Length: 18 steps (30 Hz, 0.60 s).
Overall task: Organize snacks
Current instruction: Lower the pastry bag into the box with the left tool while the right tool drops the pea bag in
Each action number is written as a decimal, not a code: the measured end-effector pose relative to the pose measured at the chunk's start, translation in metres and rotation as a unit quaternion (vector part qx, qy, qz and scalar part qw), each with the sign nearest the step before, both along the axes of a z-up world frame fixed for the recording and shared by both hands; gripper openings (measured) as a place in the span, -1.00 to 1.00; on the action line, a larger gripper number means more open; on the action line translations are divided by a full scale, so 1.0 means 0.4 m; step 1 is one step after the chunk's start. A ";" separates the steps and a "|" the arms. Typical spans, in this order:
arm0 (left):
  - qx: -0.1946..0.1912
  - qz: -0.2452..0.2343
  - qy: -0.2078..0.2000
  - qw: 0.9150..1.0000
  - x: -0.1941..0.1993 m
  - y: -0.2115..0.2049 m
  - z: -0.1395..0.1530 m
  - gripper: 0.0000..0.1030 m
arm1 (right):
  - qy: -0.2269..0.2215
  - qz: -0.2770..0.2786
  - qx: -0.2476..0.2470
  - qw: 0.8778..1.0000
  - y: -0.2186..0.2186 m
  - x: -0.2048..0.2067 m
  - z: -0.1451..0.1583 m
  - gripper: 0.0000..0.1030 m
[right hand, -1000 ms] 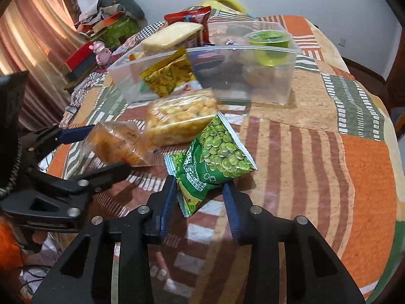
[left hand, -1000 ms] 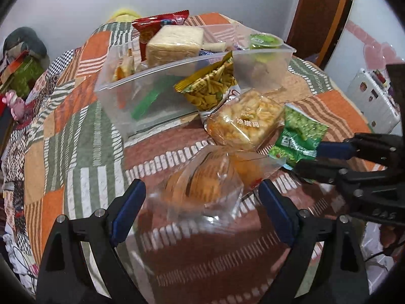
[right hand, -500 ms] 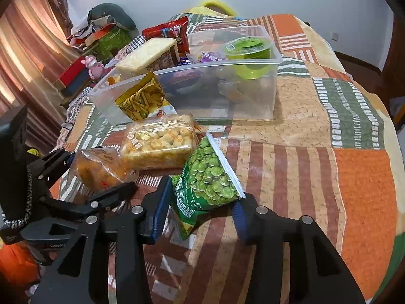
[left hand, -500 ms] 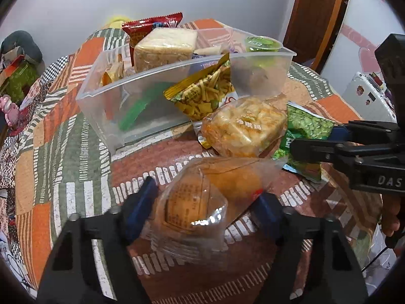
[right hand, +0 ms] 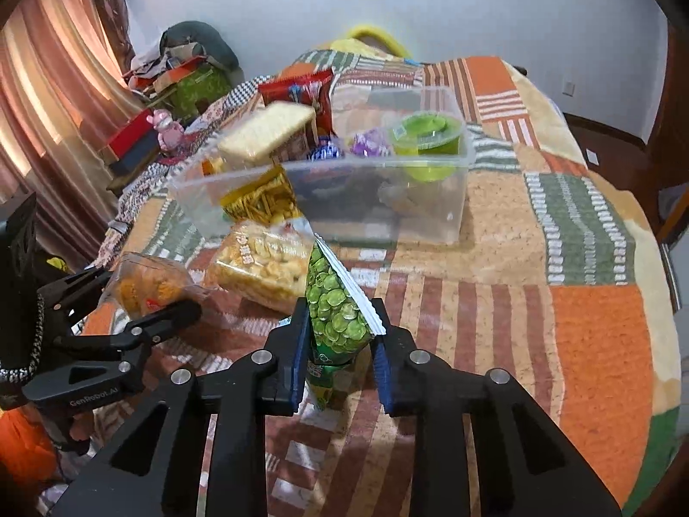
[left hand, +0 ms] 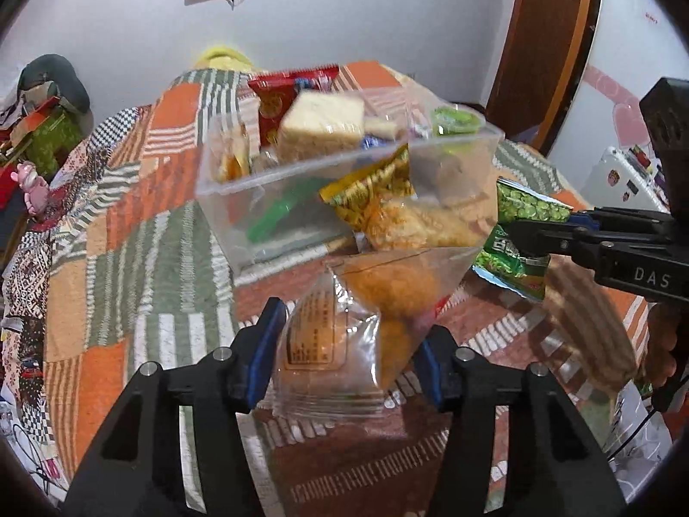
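Note:
My left gripper [left hand: 351, 344] is shut on a clear packet of orange pastry [left hand: 370, 314] and holds it above the table; it also shows in the right wrist view [right hand: 148, 286]. My right gripper [right hand: 340, 344] is shut on a green pea packet [right hand: 338, 301], lifted upright; it also shows in the left wrist view [left hand: 516, 232]. A clear plastic bin [right hand: 379, 198] stands beyond, holding a wafer block [right hand: 269, 129], a red packet [right hand: 301, 90] and a green jelly cup [right hand: 426, 133]. A cracker bag [right hand: 262, 265] and a yellow snack packet [right hand: 262, 202] lie in front of the bin.
The table has a patchwork cloth [right hand: 581, 284] of orange, green and striped squares. Clutter and a pink toy [right hand: 161, 127] sit beyond the far left edge by the curtain. A door [left hand: 547, 43] and a white appliance [left hand: 620, 181] stand to the right.
Both grippers closed on their packets and lifted them off the cloth. The pea packet swung upright. Both packets moved toward the bin.

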State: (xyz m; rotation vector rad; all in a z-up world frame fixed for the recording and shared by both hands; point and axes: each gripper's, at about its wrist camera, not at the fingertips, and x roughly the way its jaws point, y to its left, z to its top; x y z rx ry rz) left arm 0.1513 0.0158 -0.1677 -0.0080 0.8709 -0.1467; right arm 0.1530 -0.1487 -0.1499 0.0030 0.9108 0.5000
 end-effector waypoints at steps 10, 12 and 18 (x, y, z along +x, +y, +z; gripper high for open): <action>-0.014 0.020 -0.052 0.998 0.025 0.041 0.109 0.08 | -0.051 -0.014 0.020 0.998 -0.001 0.041 0.081 -0.55; -0.016 0.025 -0.062 0.998 0.036 0.049 0.127 0.08 | -0.056 -0.014 0.024 0.998 0.003 0.054 0.095 -0.54; -0.007 0.046 -0.085 0.995 0.101 0.069 0.170 0.08 | -0.081 -0.021 0.030 0.996 0.022 0.108 0.139 -0.55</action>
